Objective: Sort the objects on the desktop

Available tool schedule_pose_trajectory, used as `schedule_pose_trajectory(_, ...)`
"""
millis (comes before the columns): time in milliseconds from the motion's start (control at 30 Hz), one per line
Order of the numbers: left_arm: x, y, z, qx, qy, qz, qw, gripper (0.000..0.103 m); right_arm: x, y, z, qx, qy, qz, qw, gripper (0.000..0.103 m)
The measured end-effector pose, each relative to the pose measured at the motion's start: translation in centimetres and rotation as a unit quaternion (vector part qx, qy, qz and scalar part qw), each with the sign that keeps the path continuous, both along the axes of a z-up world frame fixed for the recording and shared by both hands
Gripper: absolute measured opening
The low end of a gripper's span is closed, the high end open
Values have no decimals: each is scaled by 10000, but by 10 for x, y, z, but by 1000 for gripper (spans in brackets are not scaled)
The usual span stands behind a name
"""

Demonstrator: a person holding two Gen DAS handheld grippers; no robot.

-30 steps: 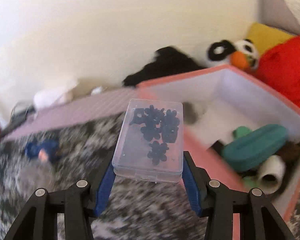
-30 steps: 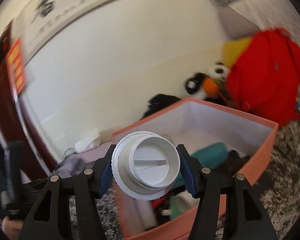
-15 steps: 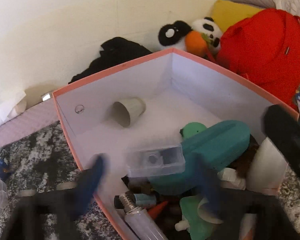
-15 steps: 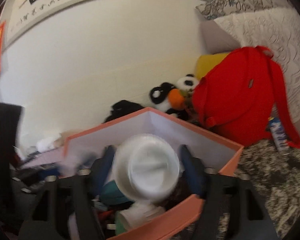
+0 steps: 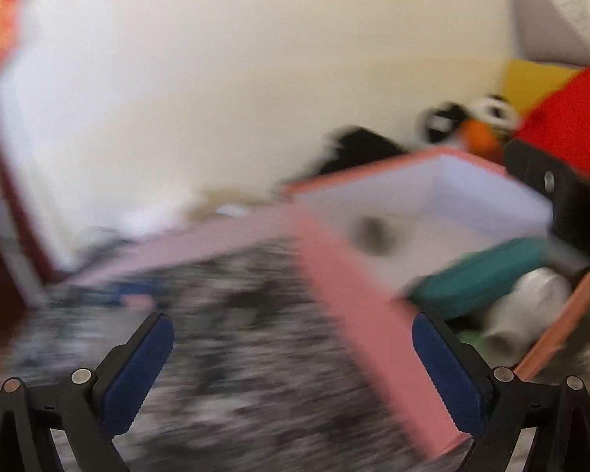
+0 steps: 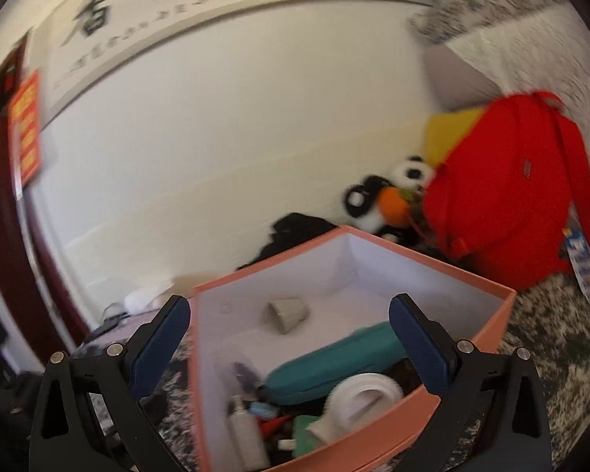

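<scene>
**A:** Well, what's the biggest thing there?

**B:** A speckled rug (image 5: 236,354), blurred in the left view. On it sits the pink box (image 6: 491,314), with a red backpack (image 6: 503,192) against the wall behind it.

**A:** And inside the box?

**B:** A teal case (image 6: 334,362) lies across the middle. The white cap (image 6: 365,393) lies on its side just in front of it, and a small grey cup (image 6: 287,314) is tipped over farther back.

**A:** The fingers?

**B:** The right gripper (image 6: 290,302) hangs over the box with its fingers opening. Nothing is between them, and the cap lies below them, untouched. The left gripper (image 5: 291,322) has its fingers spread wide and empty over the rug, with the box's near wall beside its right finger.
</scene>
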State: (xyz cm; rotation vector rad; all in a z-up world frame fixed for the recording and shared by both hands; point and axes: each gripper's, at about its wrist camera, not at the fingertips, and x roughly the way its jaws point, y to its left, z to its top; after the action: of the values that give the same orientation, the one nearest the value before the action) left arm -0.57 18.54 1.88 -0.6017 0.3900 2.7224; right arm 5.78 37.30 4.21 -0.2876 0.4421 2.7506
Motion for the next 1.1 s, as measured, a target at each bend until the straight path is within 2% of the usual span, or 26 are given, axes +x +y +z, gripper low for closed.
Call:
schedule_pose_trajectory(67, 25, -38, 3, 171, 218, 422, 9987, 102, 0, -18, 4, 93, 54, 215, 9997, 103)
schedule_pose_trajectory(233, 38, -95, 8, 611, 78, 952, 9935, 102, -3, -63, 3, 54, -17, 681, 9977, 103)
schedule_pose_trajectory(400, 10, -129, -21, 641, -244, 1216, 9902, 102, -14, -115, -13, -20, -520, 788, 9955, 103)
schedule_pose_trajectory(533, -17, -160, -53, 479, -570, 1481, 9862, 102, -34, -151, -24, 249, -598, 763, 9950, 103)
schedule_pose_trajectory(700, -37, -178, -68, 544, -826, 1456, 9844, 102, -53, -187, -41, 1212, -945, 781, 9850, 103)
schedule_pose_trajectory(800, -38, -183, -67, 697, -936, 1414, 9831, 102, -59, -201, -49, 1542, -1060, 752, 9795, 103)
schedule_pose_trajectory(867, -33, -184, -64, 854, -1007, 1370, 9817, 102, -62, -207, -54, 1572, -1158, 756, 9778, 103)
schedule_pose_trajectory(1100, -9, -188, -52, 866, -817, 1250, 9850, 102, -66, -217, -65, 1601, -1317, 671, 9760, 103)
